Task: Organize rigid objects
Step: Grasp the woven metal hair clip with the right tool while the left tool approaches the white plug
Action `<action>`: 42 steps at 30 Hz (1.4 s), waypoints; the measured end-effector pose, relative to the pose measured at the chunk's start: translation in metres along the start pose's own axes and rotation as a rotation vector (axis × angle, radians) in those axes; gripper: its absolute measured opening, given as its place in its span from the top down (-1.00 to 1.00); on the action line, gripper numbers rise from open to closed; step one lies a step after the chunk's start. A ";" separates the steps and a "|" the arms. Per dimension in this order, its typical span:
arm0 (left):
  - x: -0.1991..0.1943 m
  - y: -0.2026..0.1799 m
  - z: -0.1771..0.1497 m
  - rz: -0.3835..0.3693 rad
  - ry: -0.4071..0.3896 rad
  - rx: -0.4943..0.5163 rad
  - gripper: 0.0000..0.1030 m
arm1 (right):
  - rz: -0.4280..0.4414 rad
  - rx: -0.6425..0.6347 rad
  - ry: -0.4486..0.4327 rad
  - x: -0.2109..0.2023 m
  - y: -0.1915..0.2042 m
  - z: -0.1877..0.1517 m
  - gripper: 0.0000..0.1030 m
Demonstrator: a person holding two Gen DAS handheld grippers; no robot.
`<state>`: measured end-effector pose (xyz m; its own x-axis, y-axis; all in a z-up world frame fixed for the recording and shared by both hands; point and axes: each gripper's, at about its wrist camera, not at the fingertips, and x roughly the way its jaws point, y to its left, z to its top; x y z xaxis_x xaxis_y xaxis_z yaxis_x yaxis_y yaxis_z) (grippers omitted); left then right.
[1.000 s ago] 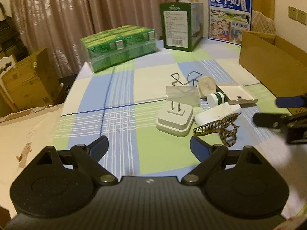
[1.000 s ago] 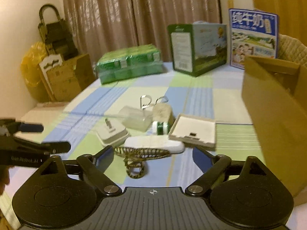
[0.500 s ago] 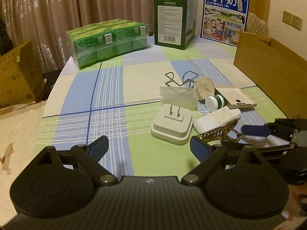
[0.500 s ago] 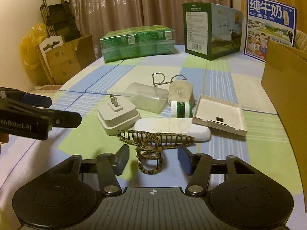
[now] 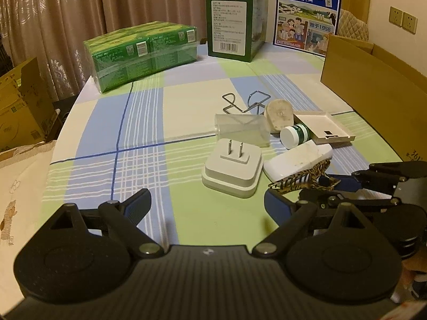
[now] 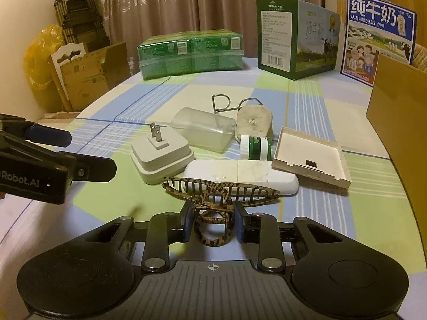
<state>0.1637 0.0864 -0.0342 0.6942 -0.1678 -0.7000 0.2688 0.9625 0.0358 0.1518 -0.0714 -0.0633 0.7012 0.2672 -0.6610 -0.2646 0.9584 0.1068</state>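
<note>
Checked tablecloth covers the table; near its front edge the right gripper has just clamped the leopard-print hair claw, while the left gripper stands wide, empty.

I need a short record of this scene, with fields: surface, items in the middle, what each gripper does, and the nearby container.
surface: table with checked cloth
middle items: white plug adapter, clear case, green bottle, white long case, shallow tray
right gripper: jaws just closed on the leopard hair claw
left gripper: open, holding nothing
container: cardboard box, right side of the table
</note>
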 end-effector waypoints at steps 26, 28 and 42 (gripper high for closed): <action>0.038 -0.024 0.015 -0.028 -0.015 0.101 -0.54 | -0.090 0.018 -0.066 -0.053 -0.044 0.030 0.48; 0.046 -0.023 0.017 -0.028 -0.009 0.109 -0.53 | -0.099 0.005 -0.068 -0.055 -0.048 0.030 0.48; 0.068 -0.033 0.021 -0.028 0.044 0.161 -0.20 | -0.081 0.076 -0.049 -0.050 -0.061 0.029 0.48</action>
<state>0.2166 0.0390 -0.0681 0.6563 -0.1810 -0.7325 0.3936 0.9104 0.1277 0.1519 -0.1403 -0.0153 0.7501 0.1917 -0.6329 -0.1562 0.9813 0.1122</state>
